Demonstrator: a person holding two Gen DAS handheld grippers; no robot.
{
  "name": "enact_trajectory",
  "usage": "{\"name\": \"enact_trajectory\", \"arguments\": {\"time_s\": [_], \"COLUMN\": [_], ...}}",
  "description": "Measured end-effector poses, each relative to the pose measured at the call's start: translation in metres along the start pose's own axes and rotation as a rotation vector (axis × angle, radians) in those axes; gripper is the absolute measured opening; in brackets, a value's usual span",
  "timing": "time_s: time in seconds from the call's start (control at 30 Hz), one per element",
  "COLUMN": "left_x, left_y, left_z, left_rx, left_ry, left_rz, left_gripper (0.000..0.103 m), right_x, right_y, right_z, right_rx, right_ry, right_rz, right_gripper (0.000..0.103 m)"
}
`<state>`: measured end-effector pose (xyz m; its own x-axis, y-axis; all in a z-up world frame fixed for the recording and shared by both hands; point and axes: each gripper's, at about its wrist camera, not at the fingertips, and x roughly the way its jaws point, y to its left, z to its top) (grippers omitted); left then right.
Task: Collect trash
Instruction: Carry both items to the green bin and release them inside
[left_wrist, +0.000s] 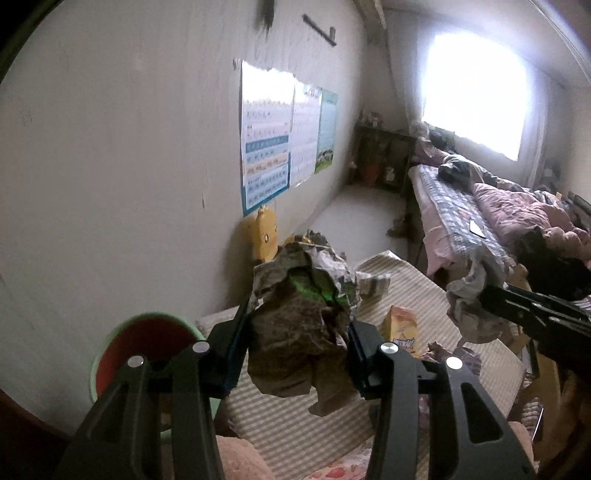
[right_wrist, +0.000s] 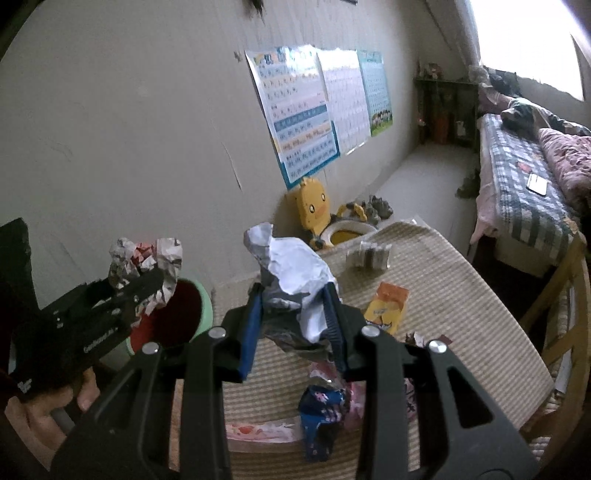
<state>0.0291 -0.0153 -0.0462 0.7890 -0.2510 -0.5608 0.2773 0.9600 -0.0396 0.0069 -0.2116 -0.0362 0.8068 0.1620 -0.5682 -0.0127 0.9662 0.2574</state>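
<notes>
Left wrist view: my left gripper (left_wrist: 297, 334) is clamped on a crumpled newspaper wad (left_wrist: 303, 317), its long axis upright, above the striped table (left_wrist: 424, 295).
Right wrist view: my right gripper (right_wrist: 293, 317) pinches crumpled white paper (right_wrist: 291, 269), standing upright, near the green bin (right_wrist: 199, 295).

1. Two tongs: left (left_wrist: 295, 354), right (right_wrist: 295, 325).
2. Two crumpled paper wads, one in each pair of tongs: a newsprint wad (left_wrist: 303, 314) and a white wad (right_wrist: 291, 273).
3. One green bin (right_wrist: 184, 314).
4. One orange snack packet (right_wrist: 388, 306) on the counter (right_wrist: 461, 314).
5. One grey folded bundle (right_wrist: 369, 254) near the counter's far edge.
6. One blue wrapper (right_wrist: 321, 413) and one pink wrapper (right_wrist: 354, 402) at the near edge.
7. Three posters (right_wrist: 325, 107) on the wall.
8. One yellow duck seat (right_wrist: 314, 210).
9. One bed (right_wrist: 528, 199).
</notes>
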Motion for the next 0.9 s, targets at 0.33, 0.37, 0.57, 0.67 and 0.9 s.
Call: {"name": "enact_trajectory", "arguments": {"time_s": [0.33, 0.37, 0.57, 0.67, 0.9], "left_x": [-0.027, -0.029, -0.036, -0.036, -0.028], "left_y": [0.009, 0.011, 0.030, 0.039, 0.075], "left_z": [0.003, 0.002, -0.002, -0.004, -0.016], "left_rx": [-0.009, -0.011, -0.051, -0.067, -0.113], "left_ry": [-0.049, -0.051, -0.058, -0.062, -0.042], "left_rz": [0.015, 0.017, 0.033, 0.054, 0.113], "left_gripper": [0.044, 0.044, 0.044, 0.044, 0.044], "right_x": [-0.010, -0.010, -0.002, 0.006, 0.028], "right_y": [0.016, 0.018, 0.038, 0.052, 0.087], "right_z": [0.000, 0.000, 0.000, 0.000, 0.001], "right_rx": [-0.022, -0.025, -0.062, -0.086, -0.147], "right_ry": [-0.004, -0.003, 0.018, 0.036, 0.074], "right_rz": [0.014, 0.017, 0.020, 0.025, 0.058], "right_gripper": [0.033, 0.033, 0.033, 0.033, 0.033]}}
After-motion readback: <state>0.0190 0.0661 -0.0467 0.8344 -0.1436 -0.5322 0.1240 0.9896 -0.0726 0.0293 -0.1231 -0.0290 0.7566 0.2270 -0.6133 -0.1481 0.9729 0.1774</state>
